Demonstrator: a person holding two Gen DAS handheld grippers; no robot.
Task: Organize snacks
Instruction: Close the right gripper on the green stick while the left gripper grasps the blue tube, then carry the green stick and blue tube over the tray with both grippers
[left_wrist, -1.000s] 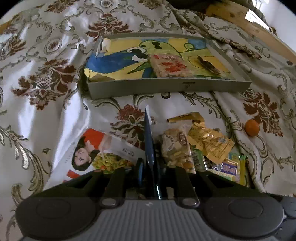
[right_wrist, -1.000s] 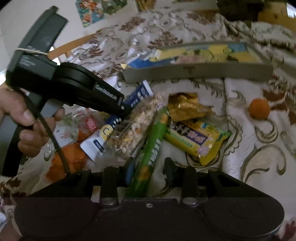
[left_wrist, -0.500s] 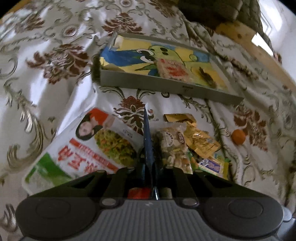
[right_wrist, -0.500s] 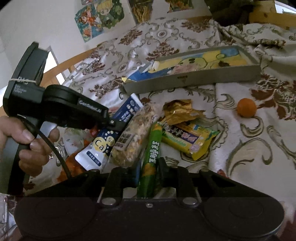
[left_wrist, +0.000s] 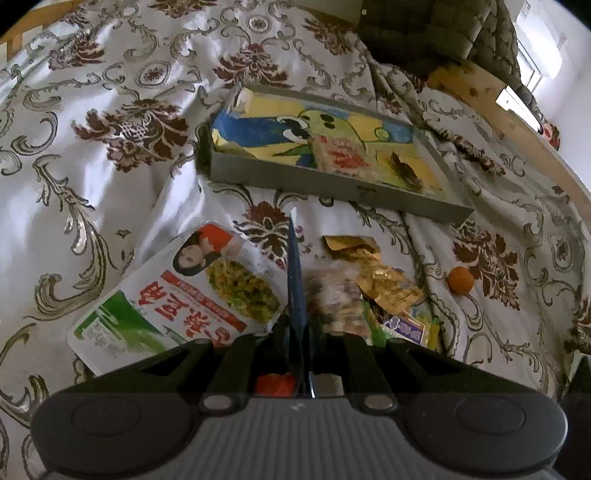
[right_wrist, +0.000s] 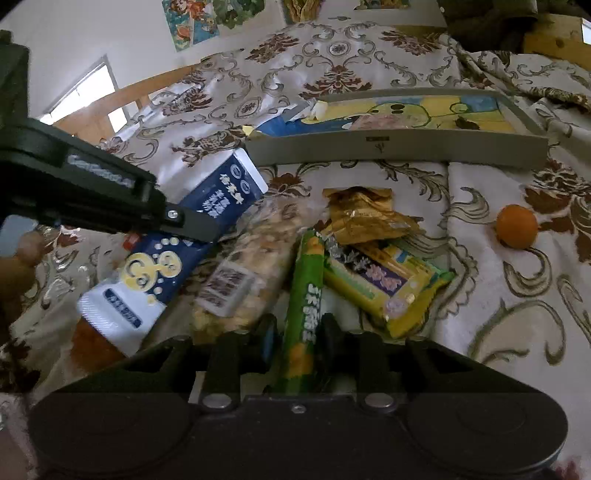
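A bed spread with a white cloth (left_wrist: 110, 74) patterned in brown and gold flowers carries a heap of snacks. The left gripper (left_wrist: 297, 325) has its fingers clamped on a dark blue and white sachet (right_wrist: 177, 251), seen edge-on from its own camera and tilted above the cloth. The right gripper (right_wrist: 297, 332) has its fingers against a long green snack stick (right_wrist: 304, 310); they have just eased apart slightly. Just beside that stick lie a clear bag of puffed grains (right_wrist: 240, 273), a yellow-green packet (right_wrist: 384, 284) and a gold wrapper (right_wrist: 362, 218). Beyond the fingers sits a grey tray (right_wrist: 406, 149) with a cartoon lining. Right of the heap lies a small orange ball (right_wrist: 516, 226)
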